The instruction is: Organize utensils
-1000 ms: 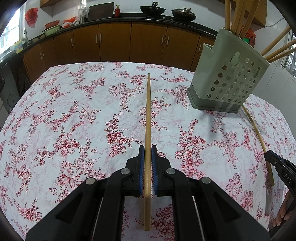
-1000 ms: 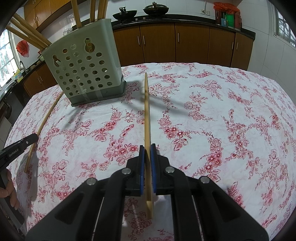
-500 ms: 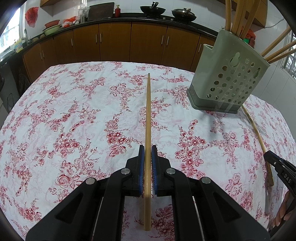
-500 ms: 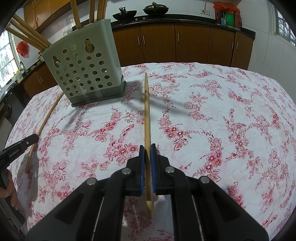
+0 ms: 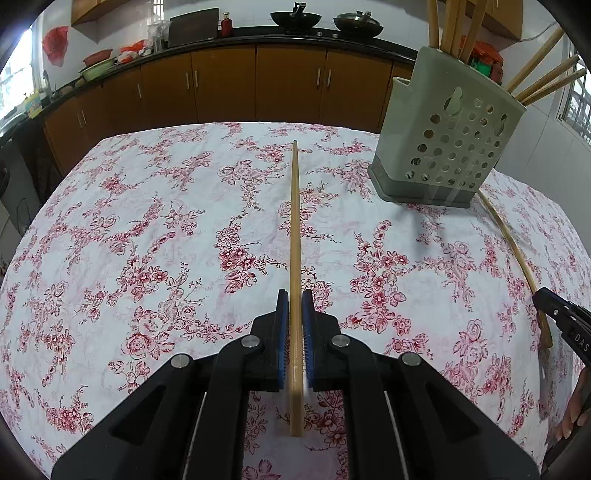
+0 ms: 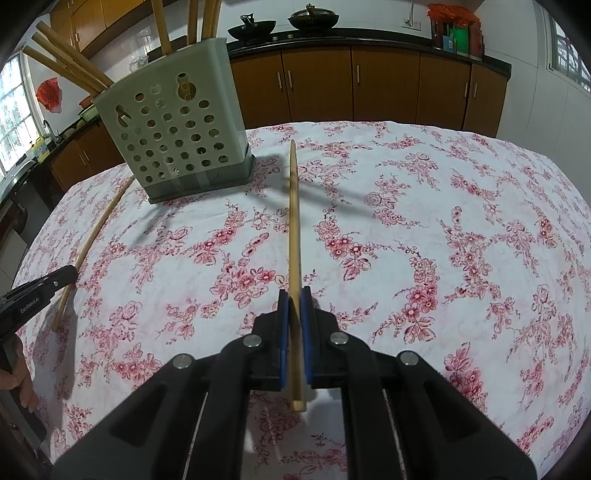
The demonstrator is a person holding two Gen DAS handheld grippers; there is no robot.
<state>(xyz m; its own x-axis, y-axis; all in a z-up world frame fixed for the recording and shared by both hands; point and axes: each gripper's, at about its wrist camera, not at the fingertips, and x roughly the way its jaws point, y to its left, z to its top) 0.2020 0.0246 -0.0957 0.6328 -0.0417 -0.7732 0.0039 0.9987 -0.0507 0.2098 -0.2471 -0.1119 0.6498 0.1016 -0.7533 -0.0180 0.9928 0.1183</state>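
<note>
Your left gripper (image 5: 294, 306) is clamped on one smooth, round bamboo chopstick (image 5: 294, 225), and your right gripper (image 6: 294, 304) pinches a flatter one (image 6: 293, 221), both above the flowered tablecloth (image 5: 147, 229). Tip each stick upright and lower it thin end first into the perforated plastic holder (image 6: 177, 129) near the table's far edge. Keep the grip firm, since polished bamboo probably slides.

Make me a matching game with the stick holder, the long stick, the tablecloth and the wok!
Things:
1. holder
2. chopstick
3. tablecloth
4. wok

Clues:
A. white with red flowers
B. on the back counter
C. pale green with round holes
D. clamped in the left gripper

Pairs: 1-C, 2-D, 3-A, 4-B
</note>
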